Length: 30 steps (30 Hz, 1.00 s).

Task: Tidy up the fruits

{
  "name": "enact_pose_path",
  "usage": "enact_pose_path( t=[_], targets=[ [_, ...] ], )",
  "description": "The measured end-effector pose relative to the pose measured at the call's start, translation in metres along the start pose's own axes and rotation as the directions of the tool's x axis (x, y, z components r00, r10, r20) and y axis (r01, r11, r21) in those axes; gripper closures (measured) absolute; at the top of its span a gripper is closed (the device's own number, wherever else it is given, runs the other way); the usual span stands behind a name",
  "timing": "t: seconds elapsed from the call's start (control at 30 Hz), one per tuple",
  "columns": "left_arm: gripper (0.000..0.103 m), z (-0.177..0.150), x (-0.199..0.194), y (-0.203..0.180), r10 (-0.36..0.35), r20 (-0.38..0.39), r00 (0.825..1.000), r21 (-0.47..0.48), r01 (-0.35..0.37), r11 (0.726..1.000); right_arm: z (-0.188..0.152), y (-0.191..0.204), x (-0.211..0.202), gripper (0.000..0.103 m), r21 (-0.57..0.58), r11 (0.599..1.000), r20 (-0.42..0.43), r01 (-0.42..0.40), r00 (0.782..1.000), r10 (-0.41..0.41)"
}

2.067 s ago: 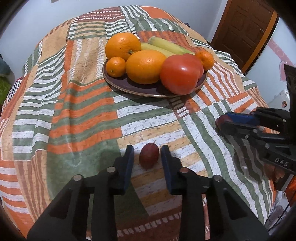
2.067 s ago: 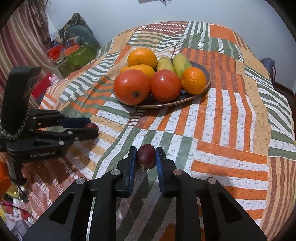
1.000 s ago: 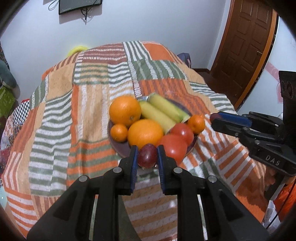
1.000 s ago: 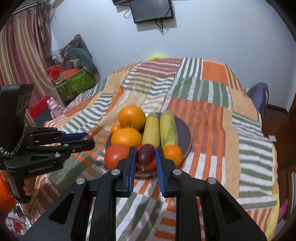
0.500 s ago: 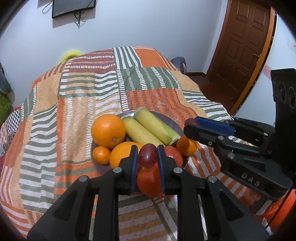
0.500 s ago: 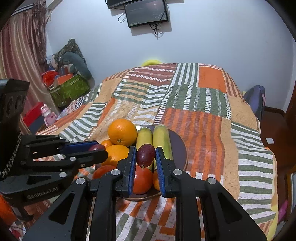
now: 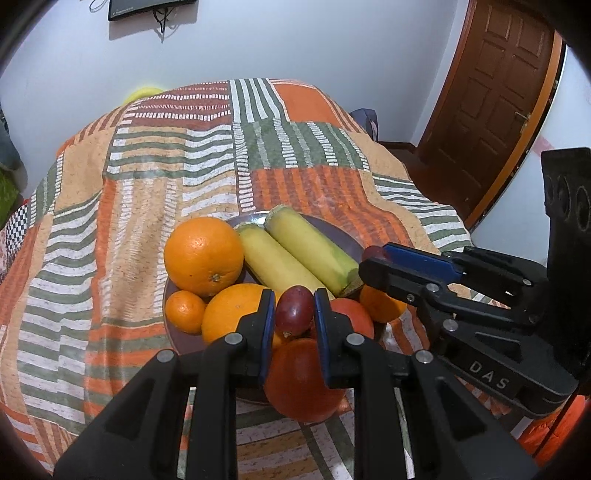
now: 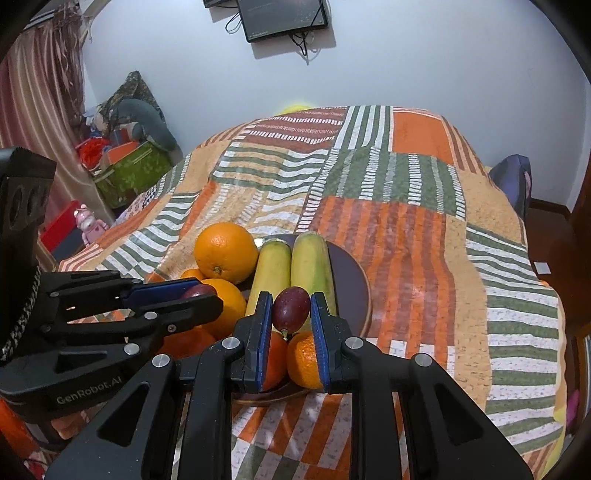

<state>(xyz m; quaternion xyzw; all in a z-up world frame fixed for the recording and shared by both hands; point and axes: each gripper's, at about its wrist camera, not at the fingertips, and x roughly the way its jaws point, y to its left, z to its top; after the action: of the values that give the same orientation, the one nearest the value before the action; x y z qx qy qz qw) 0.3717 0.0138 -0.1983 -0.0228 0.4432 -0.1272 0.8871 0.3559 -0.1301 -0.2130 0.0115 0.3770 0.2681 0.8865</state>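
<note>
My left gripper (image 7: 294, 312) is shut on a small dark-red fruit (image 7: 293, 309), held above the near side of a dark plate (image 7: 341, 230). The plate carries oranges (image 7: 203, 254), two yellow-green bananas (image 7: 312, 251), tomatoes (image 7: 299, 380) and small mandarins (image 7: 184, 312). In the right wrist view my right gripper (image 8: 290, 314) is shut on a second dark-red fruit (image 8: 290, 309), also over the plate (image 8: 352, 284), just in front of the bananas (image 8: 308, 266). Each gripper shows in the other's view: the right gripper (image 7: 375, 258) beside the bananas, the left gripper (image 8: 201, 295) above an orange (image 8: 225, 308).
The plate sits on a bed with a striped orange, green and white cover (image 7: 147, 177). A brown door (image 7: 495, 96) stands at the right. Boxes and toys (image 8: 125, 170) pile up by a curtain at the left, and a wall screen (image 8: 282, 18) hangs above.
Both grippers, each still holding its fruit, have come closer to the plate and slightly lower; the fruit pile now looks larger and lies right beneath the fingertips.
</note>
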Motion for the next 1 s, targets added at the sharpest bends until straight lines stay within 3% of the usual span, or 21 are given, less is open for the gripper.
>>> enact_pose_path(
  t=[0.47,0.57,0.67,1.0],
  targets=[
    [0.079,-0.003,0.002,-0.003,0.003,-0.008,1.0,0.02,-0.003,1.0,-0.003,-0.006,0.009,0.083,0.038,0.999,-0.02,-0.009,1.0,0.01],
    [0.078,-0.003,0.001,-0.003,0.005,-0.01,1.0,0.018,-0.005,1.0,-0.003,-0.005,0.008,0.073,0.029,1.0,-0.025,-0.005,1.0,0.006],
    [0.078,-0.004,-0.004,-0.003,0.006,-0.006,1.0,0.015,-0.006,1.0,-0.002,-0.002,0.004,0.07,0.015,1.0,-0.009,0.008,1.0,-0.008],
    [0.078,0.004,-0.063,-0.004,0.035,0.113,0.993,-0.029,-0.032,0.999,0.007,0.002,-0.043,0.07,0.016,0.999,0.079,0.029,0.996,-0.03]
  ],
)
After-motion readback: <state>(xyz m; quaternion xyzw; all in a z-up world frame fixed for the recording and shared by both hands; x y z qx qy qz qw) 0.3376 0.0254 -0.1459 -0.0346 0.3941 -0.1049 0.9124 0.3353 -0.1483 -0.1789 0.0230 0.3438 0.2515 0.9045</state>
